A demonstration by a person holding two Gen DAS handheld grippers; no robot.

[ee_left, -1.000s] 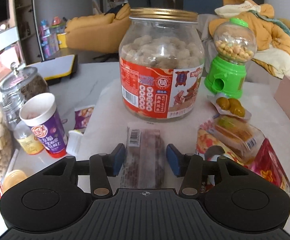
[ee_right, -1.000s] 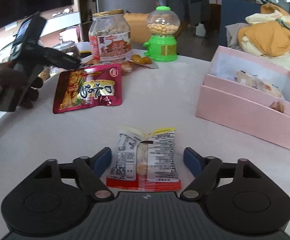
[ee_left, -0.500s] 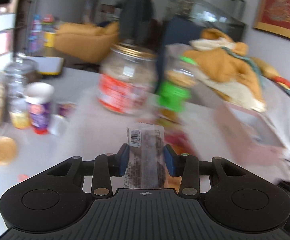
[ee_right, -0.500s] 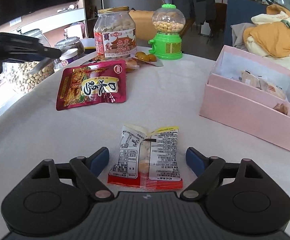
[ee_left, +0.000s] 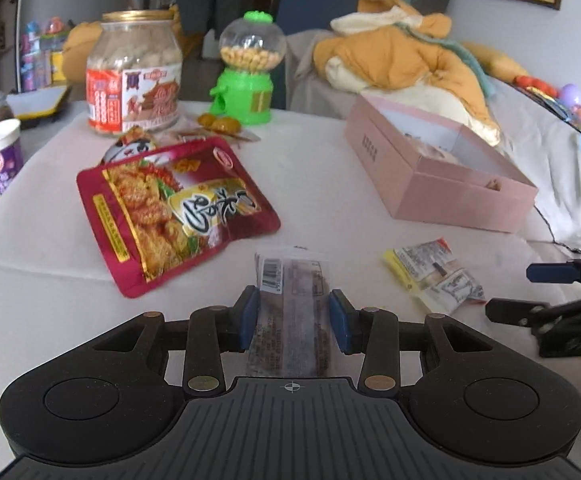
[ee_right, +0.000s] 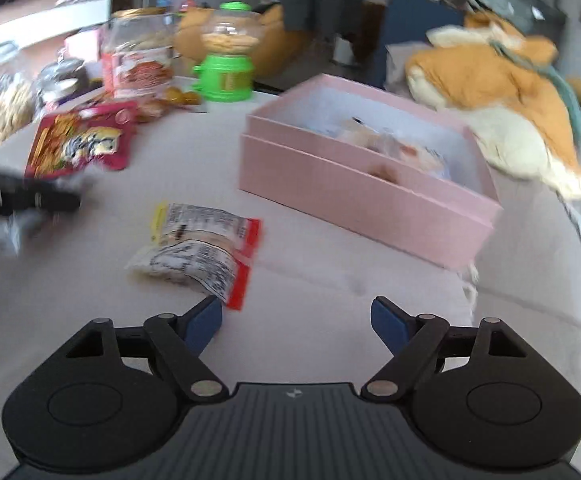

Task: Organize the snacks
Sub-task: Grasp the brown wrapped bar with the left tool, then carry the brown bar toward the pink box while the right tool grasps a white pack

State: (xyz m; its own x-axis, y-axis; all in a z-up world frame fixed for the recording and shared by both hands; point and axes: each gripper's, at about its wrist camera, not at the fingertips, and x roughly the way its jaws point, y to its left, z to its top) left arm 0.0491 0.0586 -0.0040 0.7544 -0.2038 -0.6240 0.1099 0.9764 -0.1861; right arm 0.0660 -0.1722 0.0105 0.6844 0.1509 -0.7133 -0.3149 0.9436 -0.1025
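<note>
left gripper (ee_left: 293,314) carrying a clear snack bar packet (ee_left: 290,312); right gripper (ee_right: 297,320) closing slightly, nothing between its jaws.

left pads are clamping the packet's long edges, barcode end forward, likely bound for the pink box (ee_left: 442,196) ahead and right of it. yellow-red sachet (ee_right: 200,254) is lying ahead-left of the right gripper. print unreadable.

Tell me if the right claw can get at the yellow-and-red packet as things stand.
Probably yes. The right claw is empty, jaws wide though closing slightly, and the packet lies on bare cloth just ahead to its left, nothing on top. The left claw, clamped on a dark bar, is nearby but off to the side.
</note>
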